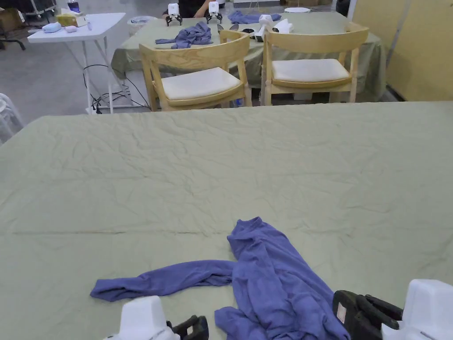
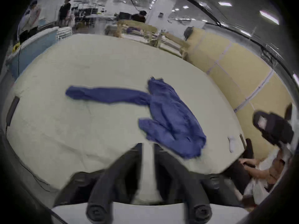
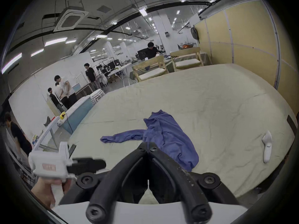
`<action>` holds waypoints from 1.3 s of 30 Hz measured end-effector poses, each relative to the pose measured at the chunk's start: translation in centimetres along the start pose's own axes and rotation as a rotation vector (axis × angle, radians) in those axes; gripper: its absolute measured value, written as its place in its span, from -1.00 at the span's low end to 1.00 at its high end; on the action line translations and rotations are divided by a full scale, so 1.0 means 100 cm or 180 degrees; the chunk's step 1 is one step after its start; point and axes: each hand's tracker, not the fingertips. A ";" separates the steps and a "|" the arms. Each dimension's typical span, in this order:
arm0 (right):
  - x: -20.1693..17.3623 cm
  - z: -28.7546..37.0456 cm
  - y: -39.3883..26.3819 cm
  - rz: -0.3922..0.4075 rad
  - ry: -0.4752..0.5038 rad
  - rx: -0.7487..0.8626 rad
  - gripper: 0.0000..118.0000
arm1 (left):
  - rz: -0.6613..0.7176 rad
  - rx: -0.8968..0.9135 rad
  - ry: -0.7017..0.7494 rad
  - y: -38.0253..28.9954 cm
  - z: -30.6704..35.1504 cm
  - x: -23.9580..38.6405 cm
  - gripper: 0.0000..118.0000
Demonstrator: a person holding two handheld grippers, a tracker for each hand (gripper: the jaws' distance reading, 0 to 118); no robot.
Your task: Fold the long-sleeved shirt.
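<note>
The room is an open workshop: a second cloth-covered table with two chairs (image 1: 197,73) stands beyond, and people stand far off. The near table (image 1: 221,168), under wrinkled green cloth, carries the shirt (image 1: 274,283), crumpled at the near edge. Its body runs from the collar, farthest from the person, down toward the right claw (image 1: 354,312); one sleeve (image 1: 163,279) stretches out leftward, well apart from both claws. The right claw sits just beside the hem and looks nearer; its jaws meet at the tips, holding nothing. The left claw (image 1: 192,327) lies near the bunched lower corner, jaws slightly parted, empty. A white controller (image 3: 267,148) rests to the shirt's right.
</note>
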 end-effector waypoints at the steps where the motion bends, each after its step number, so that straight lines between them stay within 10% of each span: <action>1: 0.002 -0.003 0.001 -0.0003 -0.0017 -0.0015 -0.95 | -0.0090 0.0055 0.0165 0.016 -0.020 -0.005 0.41; 2: 0.004 -0.006 0.000 -0.0008 -0.0049 -0.0034 -0.95 | -0.0167 0.0104 0.0337 0.030 -0.043 -0.009 0.98; 9: 0.026 -0.030 -0.003 -0.0059 -0.0314 -0.0260 -0.95 | -0.0503 -0.0317 0.0921 0.066 -0.202 -0.043 0.78; 12: 0.036 -0.042 -0.005 -0.0021 -0.0408 -0.0401 -0.95 | -0.0747 -0.0262 0.0858 0.047 -0.204 -0.044 0.29; 14: 0.045 -0.050 -0.005 -0.0047 -0.0418 -0.0468 -0.95 | -0.0793 -0.0330 0.0557 0.047 -0.184 -0.033 -0.73; 16: 0.055 -0.061 -0.005 -0.0111 -0.0391 -0.0577 -0.91 | -0.0540 -0.0300 0.0368 0.045 -0.165 -0.031 -0.95; 17: 0.057 -0.069 -0.004 -0.0081 -0.0356 -0.0713 -0.71 | -0.0430 -0.0359 0.0248 0.051 -0.163 -0.033 -0.95; 19: 0.059 -0.088 -0.006 0.0115 -0.0306 -0.0930 0.68 | -0.0223 -0.0317 0.0062 0.053 -0.149 -0.037 -0.95; 20: 0.057 -0.102 -0.007 0.0255 -0.0373 -0.1095 1.00 | -0.0288 -0.0151 0.0106 0.056 -0.141 -0.039 -0.95; 26: 0.035 -0.153 -0.027 0.0853 -0.0584 -0.1528 0.84 | 0.0004 -0.0101 -0.0015 0.056 -0.103 -0.040 -0.95; 28: 0.029 -0.155 -0.029 0.0853 -0.0683 -0.1580 0.16 | 0.0218 -0.0107 -0.0122 0.057 -0.090 -0.042 -0.95; 29: 0.026 -0.155 -0.030 0.0733 -0.0618 -0.1571 -0.67 | 0.0279 -0.0071 -0.0148 0.057 -0.080 -0.044 -0.95; 30: 0.030 -0.142 -0.023 0.0569 -0.0642 -0.1458 -0.81 | 0.0277 -0.0027 -0.0157 0.056 -0.069 -0.045 -0.95; 39: -0.029 -0.010 0.031 0.1027 -0.0558 0.0373 -0.81 | 0.1187 0.1041 -0.0604 0.080 0.079 -0.053 -0.95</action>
